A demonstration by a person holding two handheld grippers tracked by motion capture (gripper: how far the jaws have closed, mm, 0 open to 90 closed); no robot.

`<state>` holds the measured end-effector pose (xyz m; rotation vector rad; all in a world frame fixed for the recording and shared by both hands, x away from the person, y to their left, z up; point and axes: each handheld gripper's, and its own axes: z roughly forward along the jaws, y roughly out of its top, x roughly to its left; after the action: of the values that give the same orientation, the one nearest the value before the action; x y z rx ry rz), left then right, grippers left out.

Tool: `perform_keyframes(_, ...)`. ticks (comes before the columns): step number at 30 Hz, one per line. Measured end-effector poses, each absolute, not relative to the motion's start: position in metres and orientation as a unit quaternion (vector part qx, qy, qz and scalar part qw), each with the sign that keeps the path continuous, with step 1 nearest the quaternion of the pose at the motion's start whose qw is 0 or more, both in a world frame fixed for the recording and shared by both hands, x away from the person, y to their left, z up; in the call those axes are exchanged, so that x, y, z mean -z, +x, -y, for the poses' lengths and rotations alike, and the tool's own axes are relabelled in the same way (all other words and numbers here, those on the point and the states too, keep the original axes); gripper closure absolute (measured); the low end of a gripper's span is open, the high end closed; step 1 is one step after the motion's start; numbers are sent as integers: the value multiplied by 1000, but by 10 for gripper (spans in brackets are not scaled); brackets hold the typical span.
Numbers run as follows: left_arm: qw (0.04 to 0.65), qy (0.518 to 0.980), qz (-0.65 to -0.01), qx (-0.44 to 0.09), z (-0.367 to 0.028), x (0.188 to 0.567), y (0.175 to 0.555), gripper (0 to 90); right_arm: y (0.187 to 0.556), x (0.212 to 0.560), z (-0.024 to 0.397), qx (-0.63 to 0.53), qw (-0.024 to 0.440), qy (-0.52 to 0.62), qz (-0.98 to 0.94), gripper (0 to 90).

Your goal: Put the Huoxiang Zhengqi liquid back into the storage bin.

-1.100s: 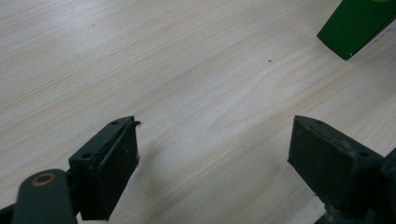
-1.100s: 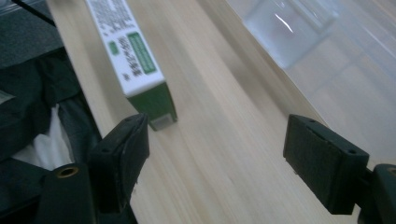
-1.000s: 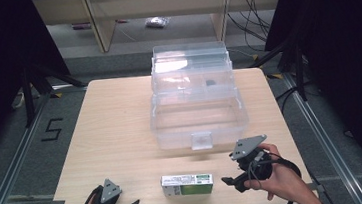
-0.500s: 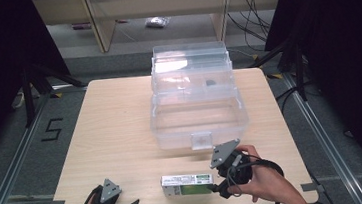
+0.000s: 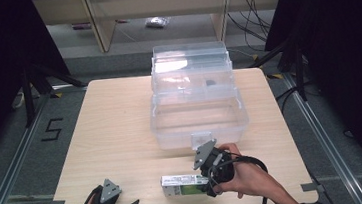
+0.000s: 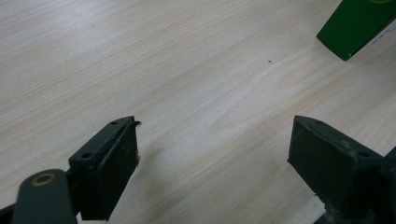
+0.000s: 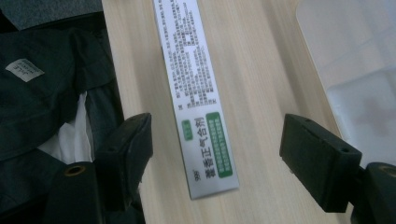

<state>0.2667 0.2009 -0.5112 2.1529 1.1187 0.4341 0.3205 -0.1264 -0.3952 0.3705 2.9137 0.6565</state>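
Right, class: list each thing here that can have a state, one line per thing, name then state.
Clear plastic storage box: lid open, standing up at the back; inside looks empty.
Green and white carton: closed, lying flat on the wooden table, not gripped.
Right gripper: jaws open, astride the carton's end.
Left gripper: jaws open over bare table, holding nothing.

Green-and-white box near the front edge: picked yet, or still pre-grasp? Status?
Done: the clear plastic case stands open at the table's far side, lid up. In hand: the right gripper is open, jaws either side of the green-and-white box, which lies flat on the table, not gripped. The left gripper rests open near the front left corner. Left: closing on the box and lifting it; a move into the case is only my guess.
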Motion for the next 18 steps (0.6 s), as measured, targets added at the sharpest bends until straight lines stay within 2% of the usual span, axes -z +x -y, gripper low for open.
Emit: perform_keyframes(18,331,828,-423,-163,-201,510,266,153,329,409,98,-182,50,101,-977,296)
